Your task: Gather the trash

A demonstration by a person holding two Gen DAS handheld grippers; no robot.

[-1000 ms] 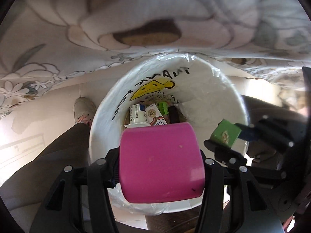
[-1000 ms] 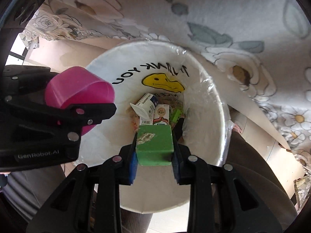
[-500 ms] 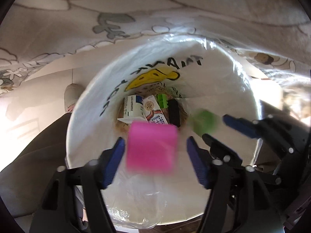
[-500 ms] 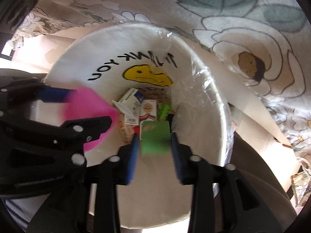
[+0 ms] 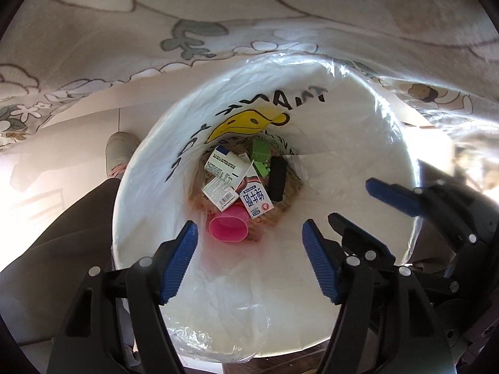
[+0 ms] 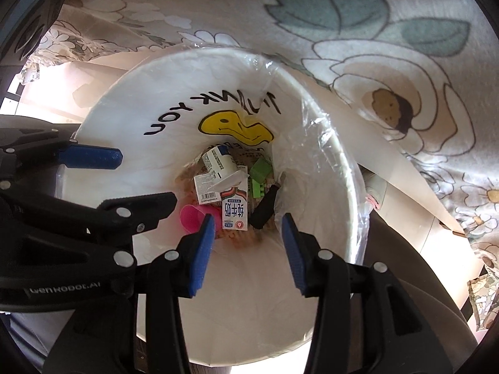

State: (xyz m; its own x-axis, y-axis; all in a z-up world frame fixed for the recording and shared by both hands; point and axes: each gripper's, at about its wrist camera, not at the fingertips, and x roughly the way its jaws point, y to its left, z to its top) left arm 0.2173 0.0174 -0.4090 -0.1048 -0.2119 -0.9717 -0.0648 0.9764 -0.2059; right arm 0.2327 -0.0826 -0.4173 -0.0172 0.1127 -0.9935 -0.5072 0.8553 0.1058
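With both grippers, left (image 5: 249,261) and right (image 6: 248,249), spread empty over bin (image 5: 389,143), lift straight clear, avoid snagging liner (image 6: 315,131).

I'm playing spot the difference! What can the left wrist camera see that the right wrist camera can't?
Only the left wrist view shows a shoe on the floor beside the bin. Only the right wrist view shows the whole brown-centred flower on the cloth and the lettering on the other gripper's body. Both show the white bin with its smiley bag, the pink cup, the milk carton and green block at the bottom, plus the left gripper and right gripper, both open and empty.
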